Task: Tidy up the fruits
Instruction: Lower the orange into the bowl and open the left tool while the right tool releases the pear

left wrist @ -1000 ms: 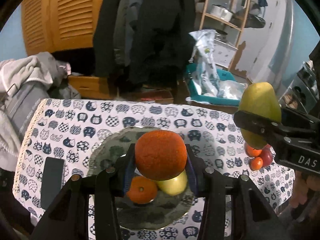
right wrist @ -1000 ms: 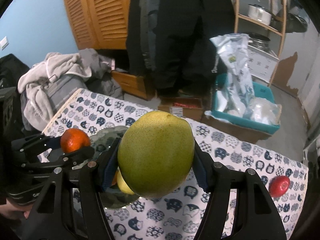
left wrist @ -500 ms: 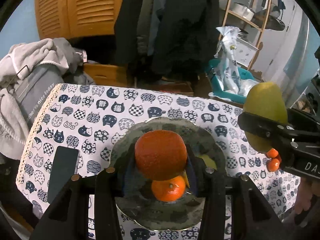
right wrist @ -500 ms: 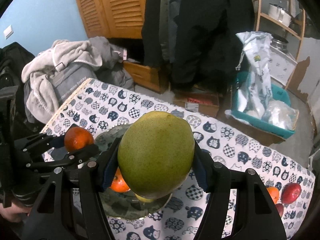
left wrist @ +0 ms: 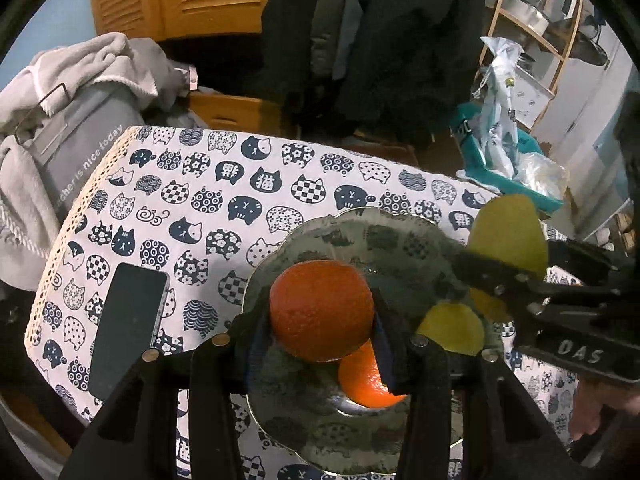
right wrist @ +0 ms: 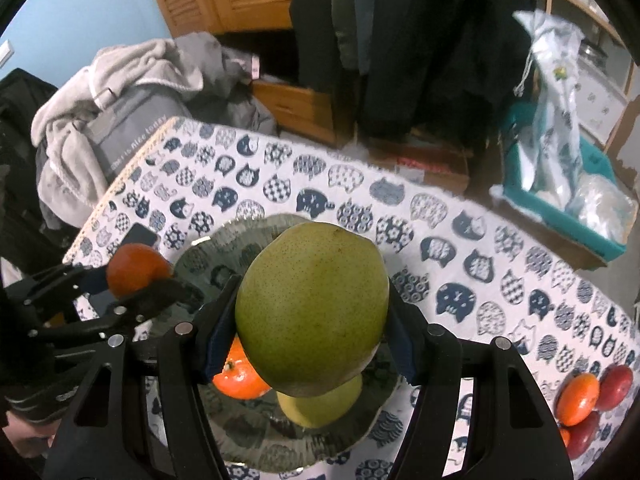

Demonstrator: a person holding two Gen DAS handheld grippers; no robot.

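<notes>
My left gripper point(left wrist: 322, 316) is shut on an orange point(left wrist: 320, 310) and holds it over the left part of a grey patterned plate point(left wrist: 360, 240). My right gripper point(right wrist: 312, 316) is shut on a green pear point(right wrist: 314, 306) above the same plate point(right wrist: 240, 232). On the plate lie another orange point(left wrist: 366, 380) and a yellow-green pear point(left wrist: 452, 328); they also show in the right wrist view, the orange point(right wrist: 236, 376) and the pear point(right wrist: 320, 406). The right gripper with its pear point(left wrist: 508, 236) shows at the right of the left wrist view. The left gripper with its orange point(right wrist: 136, 268) shows at the left of the right wrist view.
A black phone point(left wrist: 126, 320) lies on the cat-print tablecloth point(left wrist: 200, 184) left of the plate. Several small red and orange fruits point(right wrist: 588, 400) lie at the table's right edge. Clothes point(right wrist: 120, 92) are piled beyond the table's left end; a teal crate point(right wrist: 560, 200) stands on the floor behind.
Both grippers have moved forward and down over the plate with their fruit. The plate looks larger and closer in both views. The grips are unchanged.
</notes>
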